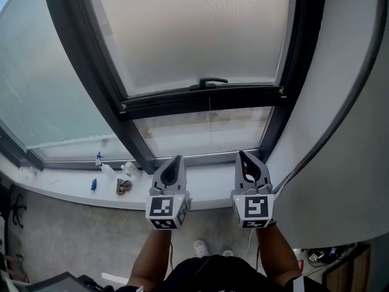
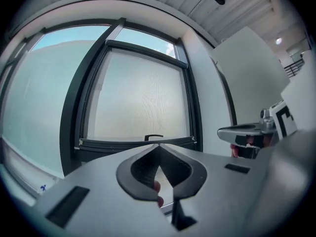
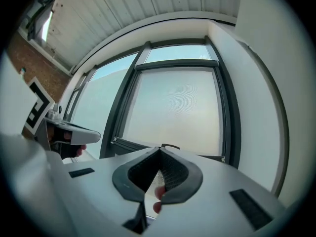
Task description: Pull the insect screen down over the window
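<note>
Head view | insect screen [image 1: 200,35] ahead, apart | left hand-held gripper [image 1: 177,160], right hand-held gripper [image 1: 242,157] both clenched, empty

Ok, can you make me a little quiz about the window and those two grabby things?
1. True or false: the left gripper is holding the handle of the insect screen.
2. How do the right gripper jaws stand? A) wide apart B) together, empty C) shut on a cord
3. Fill in: the small items lie on the sill to the ____ of both grippers.

Key: 1 false; 2 B; 3 left.
</note>
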A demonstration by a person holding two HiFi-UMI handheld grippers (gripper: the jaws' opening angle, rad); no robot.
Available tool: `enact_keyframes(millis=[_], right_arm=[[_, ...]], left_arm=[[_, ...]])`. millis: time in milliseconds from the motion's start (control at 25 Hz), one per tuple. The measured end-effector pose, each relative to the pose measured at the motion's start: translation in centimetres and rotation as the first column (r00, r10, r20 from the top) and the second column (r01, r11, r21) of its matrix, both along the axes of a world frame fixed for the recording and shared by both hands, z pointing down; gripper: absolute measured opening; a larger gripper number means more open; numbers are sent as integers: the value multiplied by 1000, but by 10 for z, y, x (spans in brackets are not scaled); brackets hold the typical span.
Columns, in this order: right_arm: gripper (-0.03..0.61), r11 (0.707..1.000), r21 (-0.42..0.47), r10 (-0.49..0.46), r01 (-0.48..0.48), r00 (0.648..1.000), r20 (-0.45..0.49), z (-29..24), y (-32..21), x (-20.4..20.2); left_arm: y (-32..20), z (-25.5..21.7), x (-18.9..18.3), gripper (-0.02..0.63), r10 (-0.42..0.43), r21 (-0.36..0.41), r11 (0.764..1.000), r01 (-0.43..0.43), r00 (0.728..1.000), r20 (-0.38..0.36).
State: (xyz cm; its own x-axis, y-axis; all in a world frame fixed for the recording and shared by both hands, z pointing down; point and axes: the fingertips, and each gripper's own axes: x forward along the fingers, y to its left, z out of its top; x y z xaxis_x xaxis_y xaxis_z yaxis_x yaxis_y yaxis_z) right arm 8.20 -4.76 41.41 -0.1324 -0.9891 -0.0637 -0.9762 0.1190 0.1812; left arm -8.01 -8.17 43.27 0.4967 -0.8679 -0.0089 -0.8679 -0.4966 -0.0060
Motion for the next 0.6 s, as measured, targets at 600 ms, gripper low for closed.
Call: enact_keyframes(millis=[600], right_arm=[[3, 996, -74, -32, 39, 995, 96, 38, 66, 22]], left_arm=[[82, 29, 19, 2, -53, -57, 997, 55, 998, 40]])
